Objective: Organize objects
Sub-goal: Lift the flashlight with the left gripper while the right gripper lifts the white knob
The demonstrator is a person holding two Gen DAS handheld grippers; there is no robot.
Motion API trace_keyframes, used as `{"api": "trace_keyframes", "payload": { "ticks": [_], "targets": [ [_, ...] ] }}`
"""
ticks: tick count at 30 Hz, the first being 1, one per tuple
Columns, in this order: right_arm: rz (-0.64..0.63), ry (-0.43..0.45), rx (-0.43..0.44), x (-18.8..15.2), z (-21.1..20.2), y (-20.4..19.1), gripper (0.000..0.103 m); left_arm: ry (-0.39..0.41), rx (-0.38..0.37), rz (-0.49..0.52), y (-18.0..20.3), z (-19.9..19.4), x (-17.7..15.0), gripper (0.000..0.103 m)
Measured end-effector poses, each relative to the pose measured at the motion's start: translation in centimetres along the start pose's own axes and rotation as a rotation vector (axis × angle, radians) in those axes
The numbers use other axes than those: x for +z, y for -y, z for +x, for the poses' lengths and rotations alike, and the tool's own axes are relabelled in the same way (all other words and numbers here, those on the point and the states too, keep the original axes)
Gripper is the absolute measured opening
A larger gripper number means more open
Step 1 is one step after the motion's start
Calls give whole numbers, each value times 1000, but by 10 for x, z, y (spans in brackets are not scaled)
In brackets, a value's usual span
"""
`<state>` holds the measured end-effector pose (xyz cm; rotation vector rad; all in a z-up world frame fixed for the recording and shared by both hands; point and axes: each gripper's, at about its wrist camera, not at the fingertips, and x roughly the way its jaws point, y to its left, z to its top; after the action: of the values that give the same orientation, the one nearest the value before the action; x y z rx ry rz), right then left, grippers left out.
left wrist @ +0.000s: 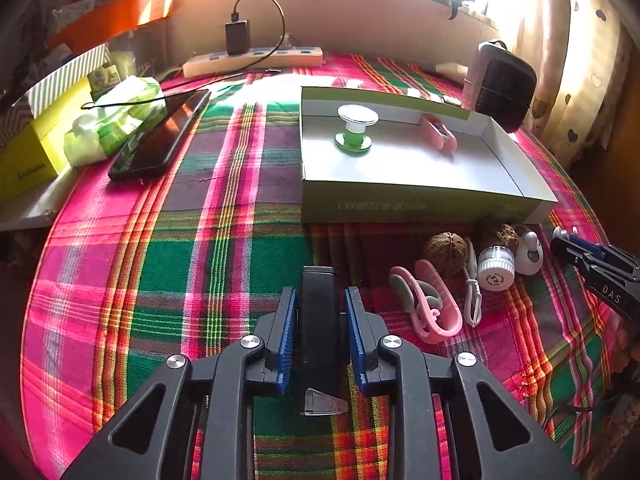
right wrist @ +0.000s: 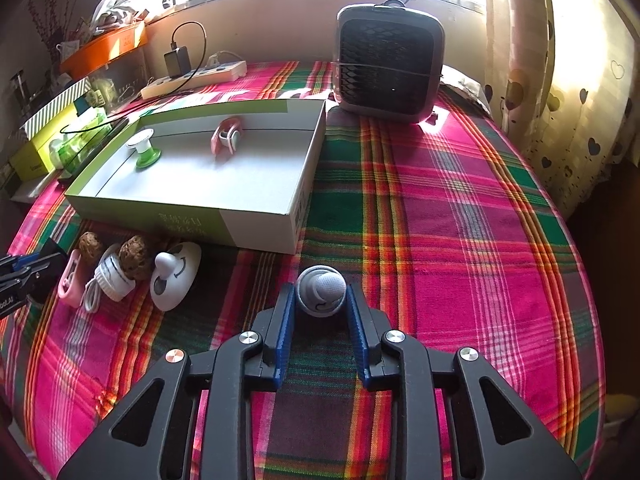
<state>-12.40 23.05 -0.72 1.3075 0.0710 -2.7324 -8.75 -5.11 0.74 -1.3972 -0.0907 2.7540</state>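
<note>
The left gripper (left wrist: 321, 300) points down at a slant over the table, its blue pads (left wrist: 287, 320) pressed on the two sides of a flat black object (left wrist: 319, 312) standing between them. The right gripper (right wrist: 321, 300) slants down likewise, its blue pads (right wrist: 286, 320) clamped against a small grey and white ball-shaped thing (right wrist: 321, 295)
</note>
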Motion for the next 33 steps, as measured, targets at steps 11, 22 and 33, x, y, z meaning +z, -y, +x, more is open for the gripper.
{"api": "trace_keyframes", "payload": {
  "ticks": [11,22,33],
  "targets": [
    [8,1,3,-1,-1,0,27,2,-1,17,3,1,2,21],
    [10,3,17,-3,-3,-4,27,-3,-21,28,8,2,4,21],
    [19,5,17,-3,-4,-5,27,-11,-10,80,14,-5,-8,32]
  ]
}}
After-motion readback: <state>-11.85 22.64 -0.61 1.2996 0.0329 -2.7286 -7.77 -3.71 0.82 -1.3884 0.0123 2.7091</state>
